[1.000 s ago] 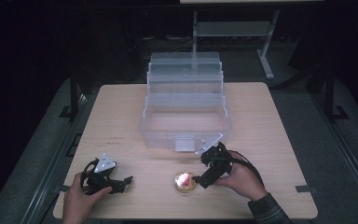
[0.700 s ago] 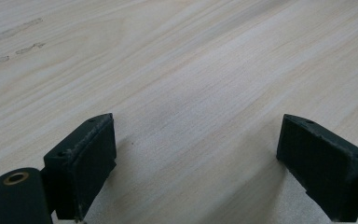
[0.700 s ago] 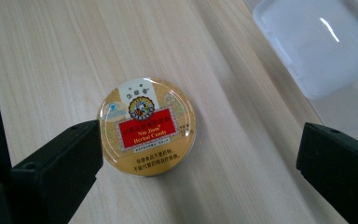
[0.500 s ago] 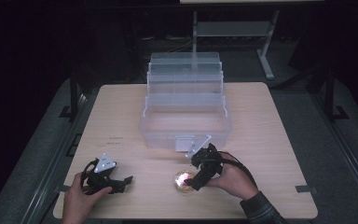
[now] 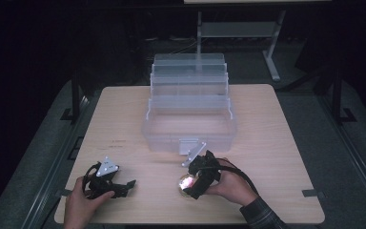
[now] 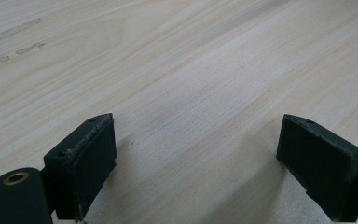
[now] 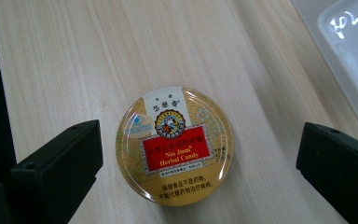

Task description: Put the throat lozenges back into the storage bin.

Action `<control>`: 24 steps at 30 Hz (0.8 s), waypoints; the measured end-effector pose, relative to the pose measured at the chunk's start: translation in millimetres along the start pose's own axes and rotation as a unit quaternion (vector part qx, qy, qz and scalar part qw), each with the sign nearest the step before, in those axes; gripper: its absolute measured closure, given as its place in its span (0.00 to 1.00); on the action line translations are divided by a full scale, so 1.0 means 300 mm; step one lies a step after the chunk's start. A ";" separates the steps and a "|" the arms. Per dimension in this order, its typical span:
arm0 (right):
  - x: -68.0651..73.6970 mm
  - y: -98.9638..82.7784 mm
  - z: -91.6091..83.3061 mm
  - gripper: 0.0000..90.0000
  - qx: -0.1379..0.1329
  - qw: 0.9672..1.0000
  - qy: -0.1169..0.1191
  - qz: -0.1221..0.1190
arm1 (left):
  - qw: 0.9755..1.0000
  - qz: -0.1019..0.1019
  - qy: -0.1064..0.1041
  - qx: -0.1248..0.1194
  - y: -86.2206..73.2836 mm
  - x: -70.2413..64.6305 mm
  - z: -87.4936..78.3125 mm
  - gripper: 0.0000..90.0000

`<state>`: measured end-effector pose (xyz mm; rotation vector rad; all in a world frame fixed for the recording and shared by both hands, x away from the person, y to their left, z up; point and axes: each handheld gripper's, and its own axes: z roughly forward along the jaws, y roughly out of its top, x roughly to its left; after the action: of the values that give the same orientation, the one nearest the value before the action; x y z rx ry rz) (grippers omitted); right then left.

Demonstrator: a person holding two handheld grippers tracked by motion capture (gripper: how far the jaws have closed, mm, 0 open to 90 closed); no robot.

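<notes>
A round gold candy tin [image 7: 175, 145] with a red label lies flat on the wooden table [image 5: 276, 143], near the front edge [image 5: 186, 185]. My right gripper [image 7: 198, 172] hovers over it, open, with one jaw on each side of the tin and a gap to both. In the high view the right gripper [image 5: 195, 183] tilts down onto the tin. My left gripper [image 5: 124, 187] rests at the front left of the table, open, with bare wood between its jaws [image 6: 196, 163].
A clear plastic tiered box [image 5: 189, 107] stands open at the table's middle, its latch [image 5: 187, 144] facing me. Its corner shows at the upper right of the right gripper view [image 7: 349, 51]. A metal stand [image 5: 238, 33] is beyond the table.
My right gripper has moved left and down over the candy tin, so that its jaws now straddle it. The left gripper has stayed where it was.
</notes>
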<state>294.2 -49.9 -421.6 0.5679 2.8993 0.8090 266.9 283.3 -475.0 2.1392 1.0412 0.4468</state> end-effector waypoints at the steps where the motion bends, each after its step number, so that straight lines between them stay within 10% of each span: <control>1: 0.001 0.000 0.005 0.00 0.002 1.000 0.000 -0.003 | 1.000 0.000 0.000 0.000 0.000 0.000 0.000 0.12; 24: 0.036 0.002 0.080 0.14 0.031 0.999 0.012 -0.023 | 1.000 0.000 0.000 0.000 0.000 0.000 0.000 0.12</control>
<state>288.4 -34.0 -441.5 0.4971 2.9558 0.7284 266.9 283.3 -475.0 2.1392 1.0411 0.4469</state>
